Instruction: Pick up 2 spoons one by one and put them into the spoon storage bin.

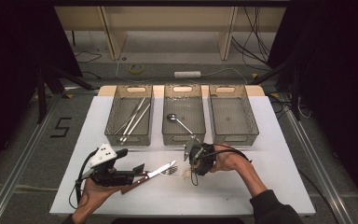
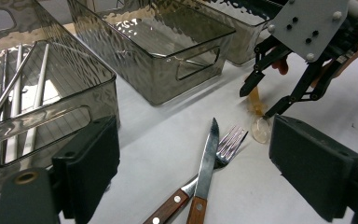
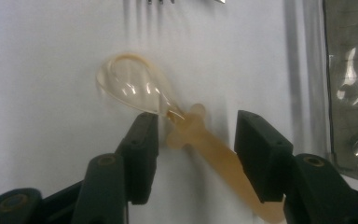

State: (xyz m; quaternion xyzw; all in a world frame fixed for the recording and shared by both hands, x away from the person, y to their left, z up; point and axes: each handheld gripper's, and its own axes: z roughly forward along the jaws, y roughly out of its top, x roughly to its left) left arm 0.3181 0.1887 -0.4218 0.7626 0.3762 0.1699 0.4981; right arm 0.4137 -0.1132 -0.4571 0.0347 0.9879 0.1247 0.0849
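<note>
White counter (image 1: pixel 270 186) carries three smoked see-through plastic bins in a row at the far side. Left bin (image 1: pixel 131 135) holds long metal utensils (image 1: pixel 133 119); middle bin (image 1: pixel 182 135) holds a metal ladle-type spoon (image 1: pixel 179 122); right bin (image 1: pixel 233 135) has no contents I can make out.

Nearer the person, approx mid-counter: a wood-handled steel knife (image 2: pixel 205 172) and a wood-handled steel fork (image 2: pixel 223 149), lying side by side, handles crossing close together, tips pointing toward the bins.

Just beside the fork tines, on the counter: a small translucent amber plastic spoon (image 3: pixel 168 116), bowl toward the fork, handle running back toward the right hand-held gripper (image 3: pixel 193 140). In the right gripper view the spoon's neck and handle lie between the two black jaws; left pad sits right at the neck by the bowl, right pad stands off the handle w/ a visible gap. So jaws are apart, part-closed around the spoon, not clamped on it; spoon looks flat on the counter. In the left gripper view the same gripper points down at the spoon handle, tips on either side.

Left hand-held gripper (image 2: pixel 193 154): jaws wide apart, nothing between the pads; knife and fork handles lie on the counter below and ahead of it, not touched. High view shows it low at the left, aimed toward the knife.
</note>
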